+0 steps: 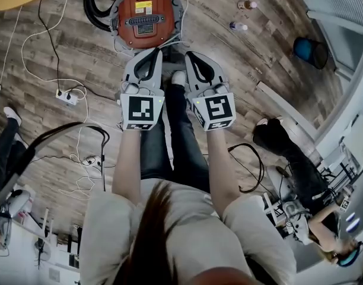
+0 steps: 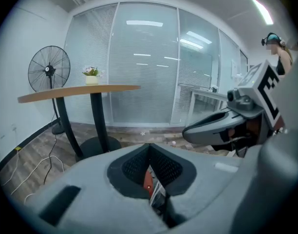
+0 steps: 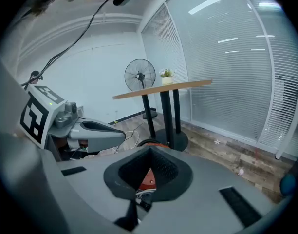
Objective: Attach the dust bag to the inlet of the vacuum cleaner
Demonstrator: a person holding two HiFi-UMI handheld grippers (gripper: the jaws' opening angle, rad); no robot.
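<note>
The orange vacuum cleaner (image 1: 145,13) stands on the wood floor at the top of the head view, with a black hose (image 1: 94,6) coiled at its left. I see no dust bag in any view. My left gripper (image 1: 152,52) and right gripper (image 1: 190,56) hang side by side just short of the vacuum, well above the floor, both pointing towards it. Both are shut with nothing between the jaws. In the left gripper view, the shut left gripper (image 2: 149,145) shows a sliver of the vacuum cleaner (image 2: 147,181) behind it. The right gripper (image 3: 150,148) shows the same.
A white power strip (image 1: 67,97) and loose cables lie on the floor at left. Two small bottles (image 1: 245,5) and a blue bin (image 1: 309,51) sit at upper right. Another person's legs (image 1: 285,153) are at right. A round table (image 2: 90,89) and a standing fan (image 2: 49,69) stand beyond.
</note>
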